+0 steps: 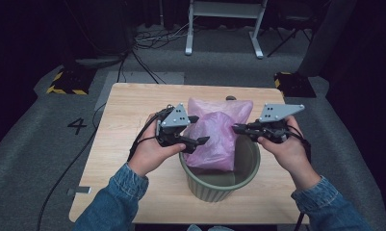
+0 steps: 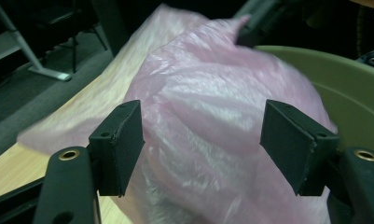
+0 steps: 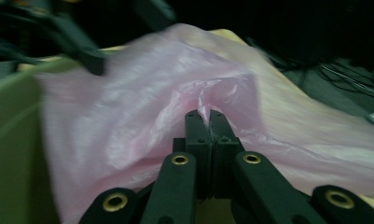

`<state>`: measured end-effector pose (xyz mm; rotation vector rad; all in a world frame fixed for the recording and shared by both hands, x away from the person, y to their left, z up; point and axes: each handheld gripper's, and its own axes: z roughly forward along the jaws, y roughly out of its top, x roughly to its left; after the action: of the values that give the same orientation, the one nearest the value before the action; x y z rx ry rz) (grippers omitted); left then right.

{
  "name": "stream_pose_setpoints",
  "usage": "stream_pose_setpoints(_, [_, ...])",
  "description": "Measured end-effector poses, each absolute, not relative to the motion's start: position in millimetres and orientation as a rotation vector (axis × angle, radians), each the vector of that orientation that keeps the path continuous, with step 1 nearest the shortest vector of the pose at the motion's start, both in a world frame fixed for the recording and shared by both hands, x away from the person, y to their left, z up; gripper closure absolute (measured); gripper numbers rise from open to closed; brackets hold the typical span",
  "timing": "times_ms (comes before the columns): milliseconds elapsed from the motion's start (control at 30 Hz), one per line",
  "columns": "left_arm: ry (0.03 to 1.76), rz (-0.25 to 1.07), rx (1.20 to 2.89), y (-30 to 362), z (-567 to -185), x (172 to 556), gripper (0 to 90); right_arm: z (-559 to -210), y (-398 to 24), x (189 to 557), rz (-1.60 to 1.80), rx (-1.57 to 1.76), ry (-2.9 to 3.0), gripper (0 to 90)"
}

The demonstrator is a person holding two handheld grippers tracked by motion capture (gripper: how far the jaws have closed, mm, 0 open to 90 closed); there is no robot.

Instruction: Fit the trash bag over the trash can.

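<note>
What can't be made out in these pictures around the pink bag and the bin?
- Inside of the green bin: high view, mostly covered by the pink bag.
- Bag's opening: folds hide it in all views.
- Bag edge at the right gripper: right gripper view, motion blur.
- Small dark thing behind the bag: too small.

The pink bag (image 1: 218, 132) hides perhaps half the bin's (image 1: 219, 185) inside.

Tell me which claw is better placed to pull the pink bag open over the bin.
Probably right: the right claw is shut on the pink bag, while the left claw is open at the bin.
</note>
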<state>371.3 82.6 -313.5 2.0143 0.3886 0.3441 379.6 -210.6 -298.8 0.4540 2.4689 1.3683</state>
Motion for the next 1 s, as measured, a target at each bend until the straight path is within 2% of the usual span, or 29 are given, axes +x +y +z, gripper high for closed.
stream_pose_setpoints(233, [0.271,0.275,2.067,61.8,-322.3,363.0,24.8,-308.2,-196.9,353.7,1.466,0.325,2.568,89.4])
stream_pose_setpoints(300, [0.239,0.231,2.092,55.1,-327.0,359.1,26.5,-310.4,-192.9,349.5,1.5,0.309,2.576,89.4])
stream_pose_setpoints(367, [0.226,0.205,2.137,50.9,-331.4,356.1,38.9,-310.9,-189.4,346.3,1.515,0.292,2.577,89.3])
stream_pose_setpoints(467, [0.212,0.187,2.182,50.0,-337.1,354.9,69.2,-309.8,-188.6,344.4,1.514,0.287,2.569,88.2])
stream_pose_setpoints(533, [0.223,0.178,2.178,52.3,-339.4,353.9,80.6,-308.9,-193.0,344.7,1.521,0.322,2.546,79.9])
stream_pose_setpoints(633, [0.236,0.178,2.187,55.2,-342.8,351.7,84.2,-305.2,-210.8,346.5,1.564,0.421,2.48,68.6])
stream_pose_setpoints(867, [0.243,0.174,2.194,55.3,-343.5,349.5,83.9,-303.2,-266.3,360.8,1.53,0.874,2.24,34.1])
stream_pose_setpoints(967, [0.253,0.173,2.194,55.4,-343.5,349.7,82.6,-308.4,-274.4,365.8,1.497,0.927,2.264,28.1])
stream_pose_setpoints(1000, [0.256,0.17,2.195,55.3,-343.4,349.8,81.2,-310.6,-275.5,366.9,1.495,0.932,2.275,30.8])
